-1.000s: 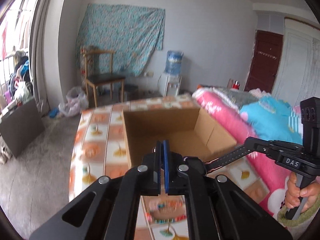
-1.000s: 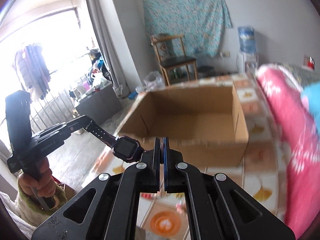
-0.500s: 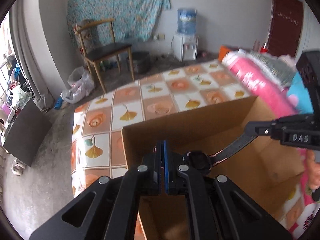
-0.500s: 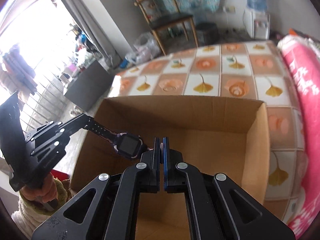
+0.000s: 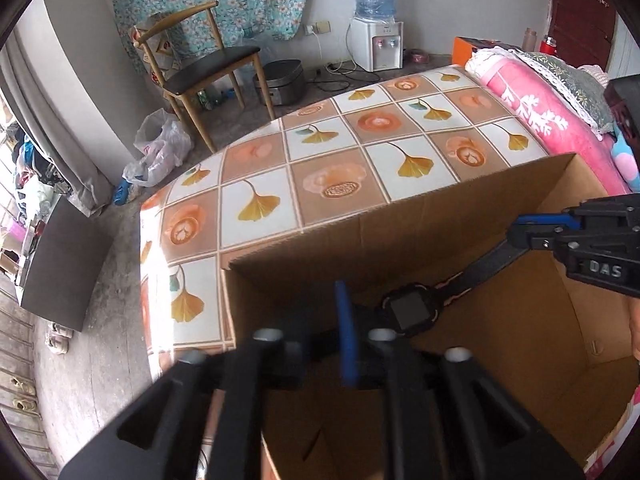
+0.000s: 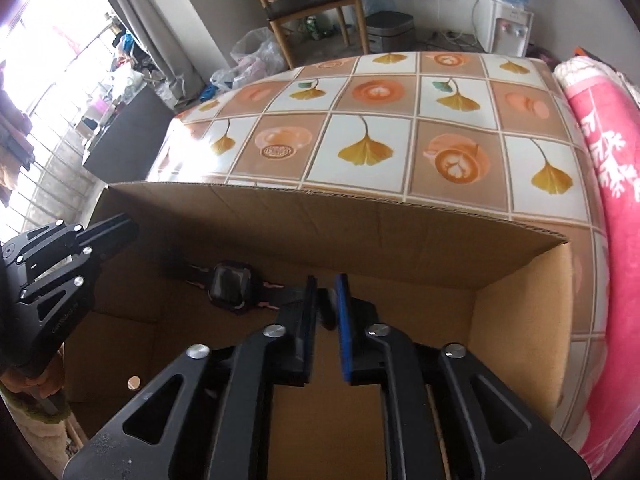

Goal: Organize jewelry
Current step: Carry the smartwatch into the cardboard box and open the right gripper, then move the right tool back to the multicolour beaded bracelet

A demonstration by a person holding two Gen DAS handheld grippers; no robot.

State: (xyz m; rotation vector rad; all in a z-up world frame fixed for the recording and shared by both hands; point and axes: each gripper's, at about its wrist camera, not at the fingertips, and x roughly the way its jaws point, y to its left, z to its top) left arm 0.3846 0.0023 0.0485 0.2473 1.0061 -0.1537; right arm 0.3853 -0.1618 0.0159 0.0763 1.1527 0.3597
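Observation:
A black smartwatch [image 5: 409,313] with a black and pink strap hangs inside an open cardboard box [image 5: 400,216]. It also shows in the right wrist view [image 6: 232,286]. My left gripper [image 5: 340,336] is blurred and has opened a little, and one strap end lies between its fingers. My right gripper [image 6: 323,308] is slightly open, with the other strap end in the gap between its pads. In the right wrist view the left gripper [image 6: 116,232] looks apart from the strap. Both grippers are over the box [image 6: 360,216].
The box stands on a table [image 5: 320,168] with a tiled ginkgo-leaf cloth. A pink blanket [image 6: 608,152] lies to the right. A wooden chair [image 5: 200,68], a water dispenser [image 5: 376,20] and plastic bags [image 5: 156,152] stand on the floor beyond.
Both grippers have gone down into the box with the watch. Both sets of jaws, shut before, have opened a little and the watch has dropped lower.

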